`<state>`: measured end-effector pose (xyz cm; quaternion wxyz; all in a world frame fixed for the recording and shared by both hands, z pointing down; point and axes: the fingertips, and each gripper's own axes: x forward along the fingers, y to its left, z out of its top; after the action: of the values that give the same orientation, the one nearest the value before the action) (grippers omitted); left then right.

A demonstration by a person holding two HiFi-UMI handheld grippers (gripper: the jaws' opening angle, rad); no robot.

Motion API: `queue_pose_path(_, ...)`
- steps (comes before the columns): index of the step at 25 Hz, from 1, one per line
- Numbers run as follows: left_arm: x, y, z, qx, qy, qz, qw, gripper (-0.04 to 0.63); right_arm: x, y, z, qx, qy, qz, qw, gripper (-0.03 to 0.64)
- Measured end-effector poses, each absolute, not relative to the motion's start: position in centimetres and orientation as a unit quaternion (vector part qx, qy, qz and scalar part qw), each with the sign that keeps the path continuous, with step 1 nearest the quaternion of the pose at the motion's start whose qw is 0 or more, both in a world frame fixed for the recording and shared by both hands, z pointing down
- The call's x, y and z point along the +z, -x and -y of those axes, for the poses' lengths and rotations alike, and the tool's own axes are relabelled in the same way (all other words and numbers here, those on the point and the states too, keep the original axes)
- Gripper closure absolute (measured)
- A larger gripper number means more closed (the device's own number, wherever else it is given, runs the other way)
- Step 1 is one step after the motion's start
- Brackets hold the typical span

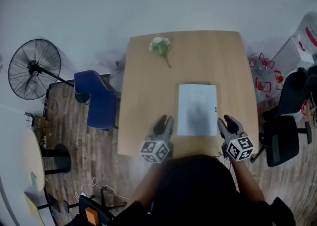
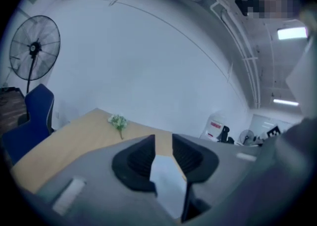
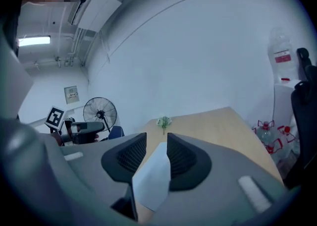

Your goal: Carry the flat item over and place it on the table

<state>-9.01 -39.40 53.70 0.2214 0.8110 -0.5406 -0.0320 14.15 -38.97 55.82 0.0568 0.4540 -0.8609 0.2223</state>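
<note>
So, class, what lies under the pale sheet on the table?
The sheet lies flat on the wooden table, whose top shows on every side of it. Anything that might sit beneath the sheet is covered and cannot be seen.

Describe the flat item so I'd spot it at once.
Start at the wooden table that stands against the white wall. On its near end lies a pale blue rectangular sheet. It is flat and plain, unlike the white flower sprig at the far end.
</note>
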Motion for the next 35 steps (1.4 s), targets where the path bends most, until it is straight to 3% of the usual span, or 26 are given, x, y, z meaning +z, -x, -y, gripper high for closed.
queue_pose_path(3, 52.2, 10.8, 40.1, -0.034, -0.817, 0.541, 0.195, 0.595, 54.4, -13.9, 39.4, 0.206, -0.477, 0.853, 0.048, 0.569)
queue_pose_path(5, 52.0, 12.1, 40.6, -0.029, -0.818, 0.542, 0.191, 0.597, 53.7, -13.2, 40.0, 0.197, -0.49, 0.848, 0.045, 0.617)
queue_pose_path(18, 49.7, 17.2, 42.4, -0.005, -0.82, 0.547, 0.17, 0.595, 50.0, -8.9, 41.4, 0.156, -0.523, 0.836, 0.061, 0.617)
queue_pose_path(35, 50.1, 16.5, 43.1, 0.01, -0.843, 0.511, 0.167, 0.595, 49.9, -10.1, 39.7, 0.141, -0.573, 0.805, 0.064, 0.617)
